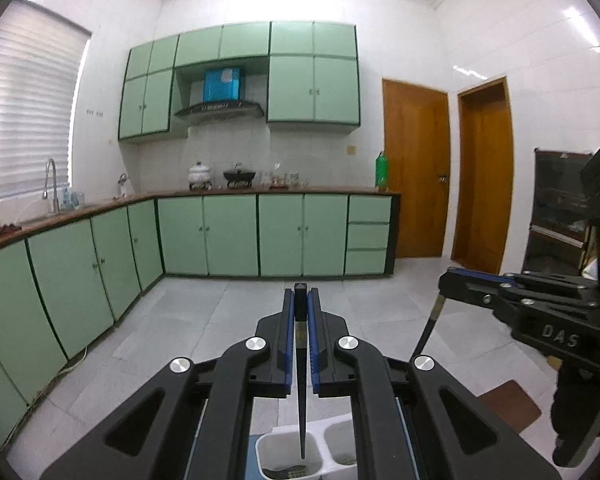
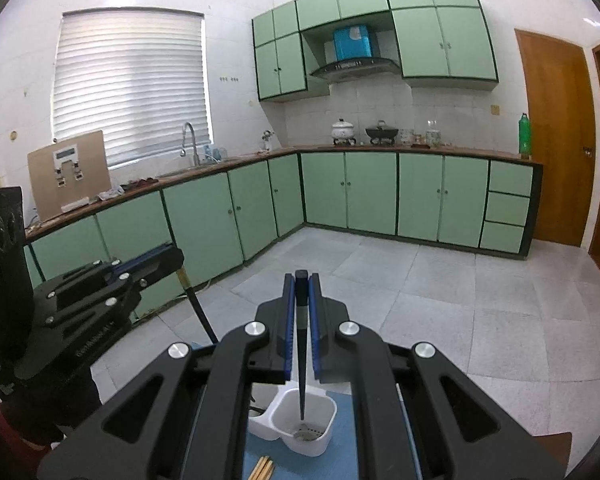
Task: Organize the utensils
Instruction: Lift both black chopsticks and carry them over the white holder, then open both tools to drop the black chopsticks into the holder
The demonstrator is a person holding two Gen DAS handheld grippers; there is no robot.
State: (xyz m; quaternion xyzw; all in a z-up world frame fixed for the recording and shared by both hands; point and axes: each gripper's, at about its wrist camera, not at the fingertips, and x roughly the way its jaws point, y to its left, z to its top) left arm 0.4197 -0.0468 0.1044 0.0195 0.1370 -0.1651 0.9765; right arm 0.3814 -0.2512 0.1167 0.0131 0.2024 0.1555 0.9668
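Two black tapered chopsticks, one (image 1: 301, 380) pinched in left gripper (image 1: 301, 300), other (image 2: 301, 360) in right gripper (image 2: 301, 288), above white holder (image 2: 320, 436)

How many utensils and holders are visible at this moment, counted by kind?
Black chopsticks held in the grippers: 2, one in the left gripper and one in the right gripper
White utensil holder: 1
Bundle of wooden chopsticks: 1, sticks too cropped to count
Total: 4
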